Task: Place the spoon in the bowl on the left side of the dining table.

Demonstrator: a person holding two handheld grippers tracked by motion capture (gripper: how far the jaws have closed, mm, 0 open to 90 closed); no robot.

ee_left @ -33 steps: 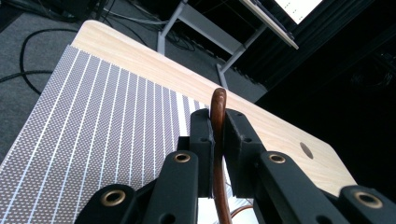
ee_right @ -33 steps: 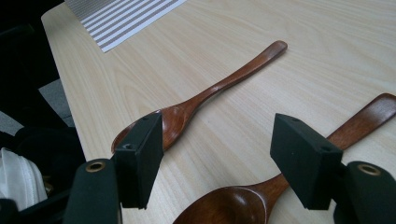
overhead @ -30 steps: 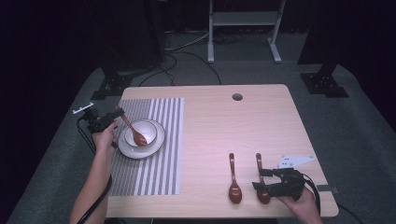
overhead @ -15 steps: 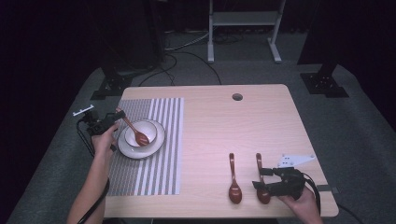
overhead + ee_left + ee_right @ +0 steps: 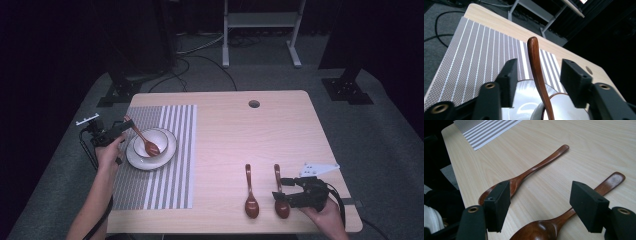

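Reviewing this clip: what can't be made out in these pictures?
- Left gripper view: the spoon bowl end and most of the bowl are cut off by the bottom edge.
- Right gripper view: the nearer spoon is cut off by the bottom edge.
- High view: the right claw covers part of that spoon.

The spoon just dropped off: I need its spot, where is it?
In the high view, the spoon leans in the bowl on the plate, left side, on the striped mat.

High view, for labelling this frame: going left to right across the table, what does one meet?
Left tool → bowl holding a spoon → striped mat → lone spoon → second spoon → right tool.
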